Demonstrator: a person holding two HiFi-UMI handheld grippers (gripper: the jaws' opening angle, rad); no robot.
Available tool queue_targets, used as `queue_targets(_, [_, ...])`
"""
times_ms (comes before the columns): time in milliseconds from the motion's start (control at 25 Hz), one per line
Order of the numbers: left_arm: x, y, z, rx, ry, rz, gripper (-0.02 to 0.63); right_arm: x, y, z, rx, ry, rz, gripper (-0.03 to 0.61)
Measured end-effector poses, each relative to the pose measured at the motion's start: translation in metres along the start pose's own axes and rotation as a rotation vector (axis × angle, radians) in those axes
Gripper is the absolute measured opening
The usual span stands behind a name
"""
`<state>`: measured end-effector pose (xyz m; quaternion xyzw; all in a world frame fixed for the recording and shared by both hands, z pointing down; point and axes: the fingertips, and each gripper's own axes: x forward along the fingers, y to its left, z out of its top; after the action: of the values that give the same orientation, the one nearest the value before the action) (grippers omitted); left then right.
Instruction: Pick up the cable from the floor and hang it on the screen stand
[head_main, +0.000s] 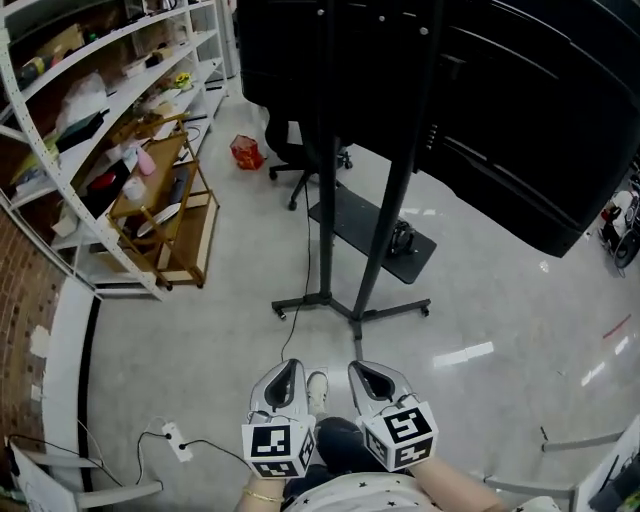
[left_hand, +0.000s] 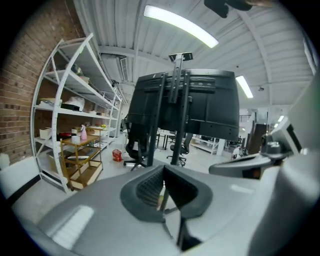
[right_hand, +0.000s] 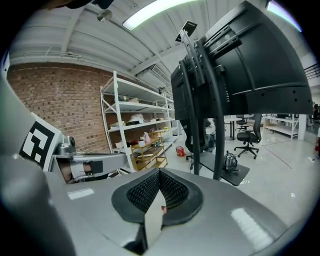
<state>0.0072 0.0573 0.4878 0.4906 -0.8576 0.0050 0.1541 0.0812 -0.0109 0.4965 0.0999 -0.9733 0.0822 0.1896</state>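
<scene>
The black screen stand (head_main: 385, 215) rises ahead with two posts and large dark screens; its legs spread on the floor at mid-frame. A coiled black cable (head_main: 402, 238) lies on the stand's dark base plate, and shows beside the posts in the right gripper view as the coiled cable (right_hand: 230, 162). A thin dark cable (head_main: 306, 235) drops along the left post to the floor. My left gripper (head_main: 292, 366) and right gripper (head_main: 362, 368) are held side by side low in the head view, well short of the stand. Both are shut and empty, as seen at the left gripper (left_hand: 162, 172) and right gripper (right_hand: 159, 175).
White shelving (head_main: 110, 110) and a wooden trolley (head_main: 165, 205) stand at the left. A black office chair (head_main: 300, 160) and a small red bag (head_main: 246, 152) sit behind the stand. A white power strip (head_main: 178, 441) with its lead lies on the floor near my left side.
</scene>
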Motion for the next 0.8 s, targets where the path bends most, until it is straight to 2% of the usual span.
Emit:
queue_targets(160, [0.037,0.071,0.01,-0.049,-0.017,0.115,0.008,0.085,0.004,0.012,-0.003,0.034,0.051,-0.002])
queue_targets(280, [0.073,0.113,0.024,-0.062,-0.001,0.149,0.008,0.146,-0.004,0.035,0.011,0.035,0.047,-0.002])
queue_targets(480, [0.143,0.159,0.046,-0.041,0.026,0.143,0.008,0.24,-0.032,0.051,0.05,0.076,0.037,-0.002])
queue_targets(680, [0.214,0.19,0.037,0.02,0.055,0.109,0.008,0.324,-0.058,0.041,0.045,0.129,0.012,0.0])
queue_targets(760, [0.241,0.205,0.028,0.049,0.08,0.1,0.008,0.355,-0.069,0.031,0.084,0.157,-0.006,0.055])
queue_targets(800, [0.256,0.214,0.023,0.052,0.088,0.096,0.008,0.371,-0.076,0.025,0.108,0.162,-0.021,0.055])
